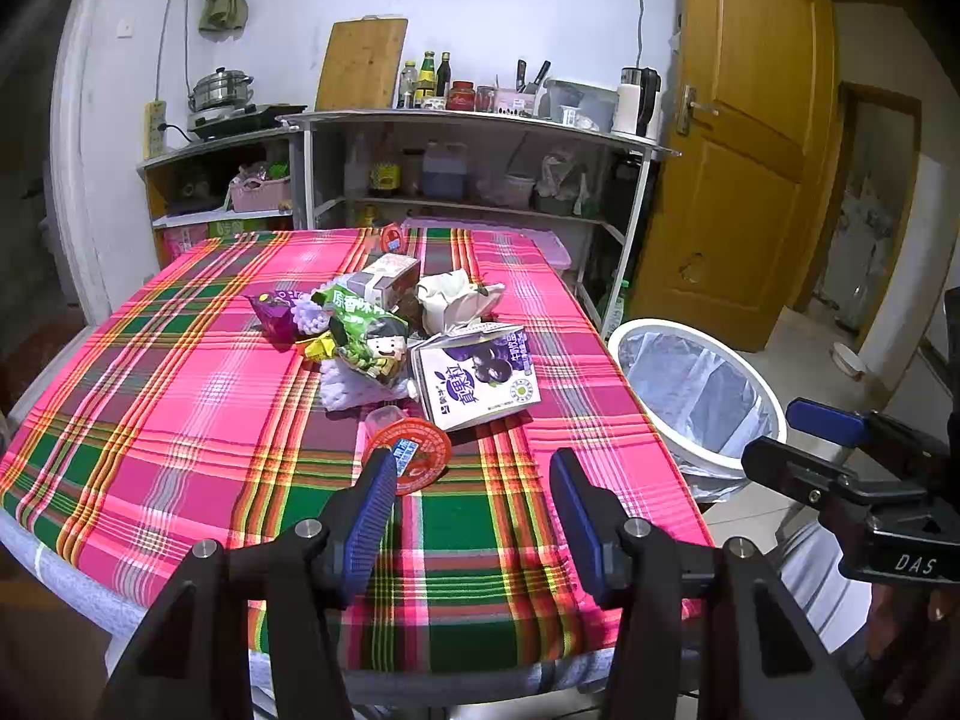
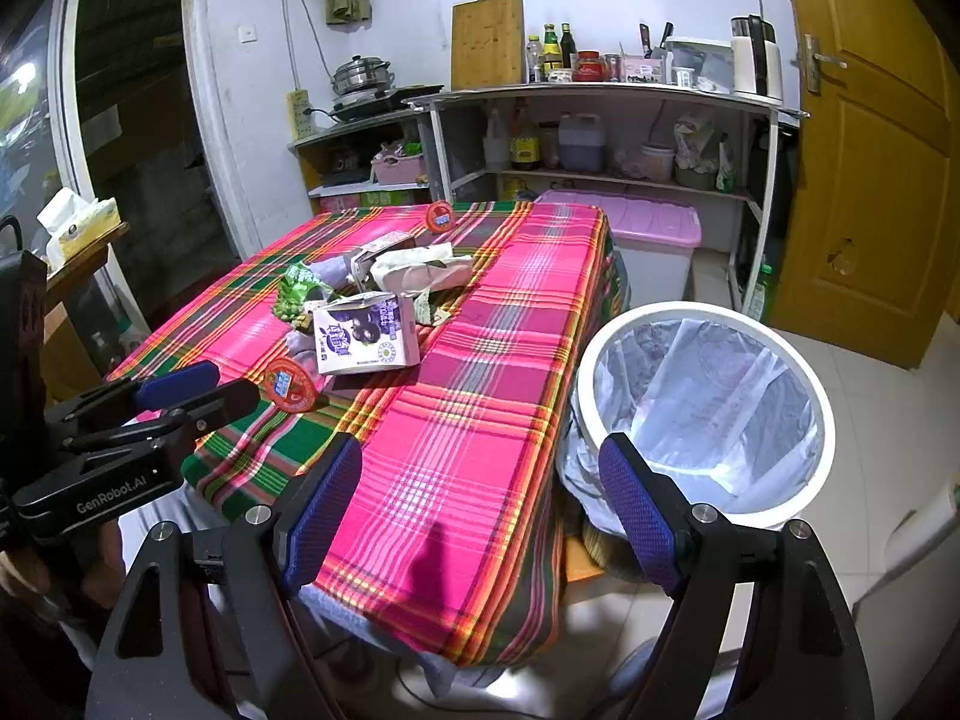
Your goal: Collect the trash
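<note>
A heap of trash lies mid-table on the pink plaid cloth (image 1: 180, 408): a blueberry drink carton (image 1: 474, 381), a green snack bag (image 1: 360, 330), a crumpled pale wrapper (image 1: 456, 297), a purple wrapper (image 1: 273, 312) and a second carton (image 1: 387, 279). Nearest me sits a red-lidded cup (image 1: 414, 453), just ahead of the left finger of my left gripper (image 1: 474, 480), which is open and empty. My right gripper (image 2: 480, 468) is open and empty over the table's near corner. A white bin (image 2: 690, 312) with a clear liner stands beside the table. The carton (image 2: 366, 339) and cup (image 2: 291, 384) lie left of it.
Another red lid (image 1: 390, 237) sits at the table's far edge. Behind are metal shelves (image 1: 480, 120) with bottles and a pot, a pink-lidded storage box (image 2: 648, 228), and a wooden door (image 2: 870, 150). A tissue box (image 2: 78, 219) rests on a side table at left.
</note>
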